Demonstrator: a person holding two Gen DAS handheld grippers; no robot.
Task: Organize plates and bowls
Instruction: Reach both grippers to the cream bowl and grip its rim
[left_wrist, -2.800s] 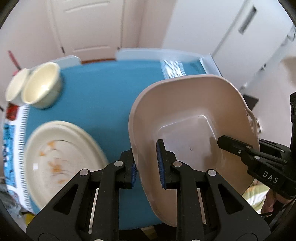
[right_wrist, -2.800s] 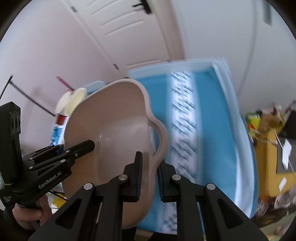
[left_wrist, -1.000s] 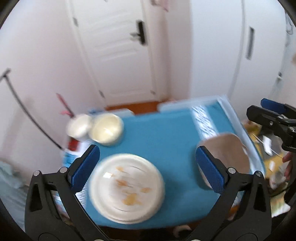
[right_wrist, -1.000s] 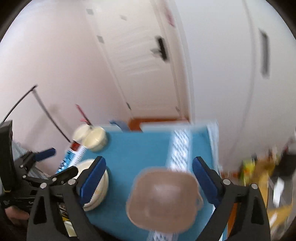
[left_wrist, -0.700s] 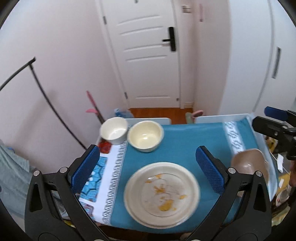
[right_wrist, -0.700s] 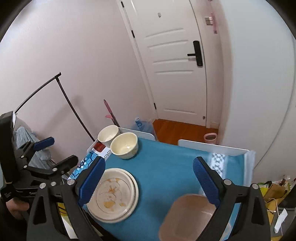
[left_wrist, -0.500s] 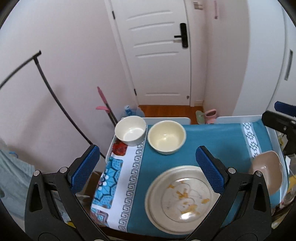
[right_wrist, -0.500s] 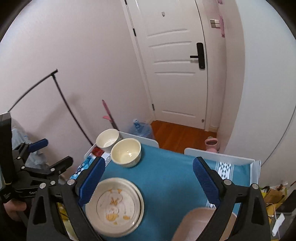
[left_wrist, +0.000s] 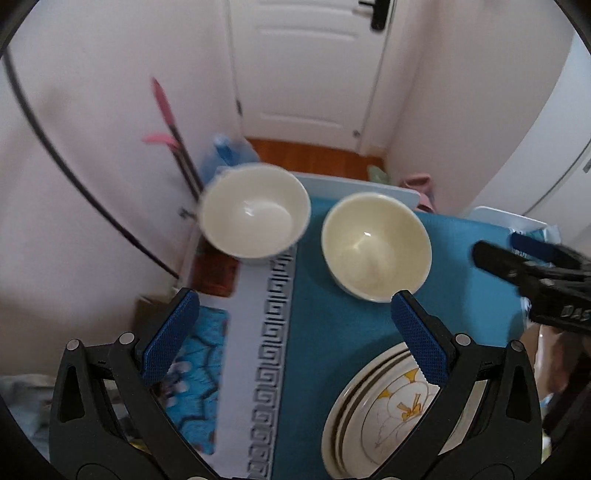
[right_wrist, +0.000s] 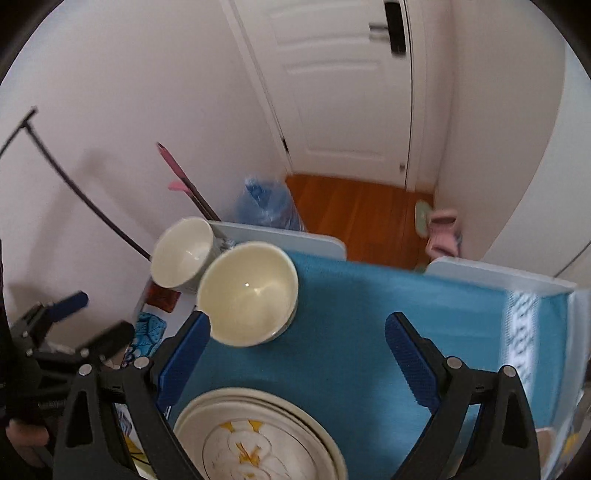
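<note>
Both your claws, left (left_wrist: 295, 334) and right (right_wrist: 295, 360), are spread wide and empty above the desk (right_wrist: 369, 332). The cream bowl (left_wrist: 376, 246) beside the white bowl (left_wrist: 255, 210) looks hard, slick, breakable; pinch its rim.

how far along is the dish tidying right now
Done: the round cream plates with a yellow pattern sit stacked on the blue tablecloth.
In hand: nothing; the left gripper and right gripper are both open and empty above the table.
Left: the white ceramic bowl and the cream ceramic bowl stand side by side, not nested.
</note>
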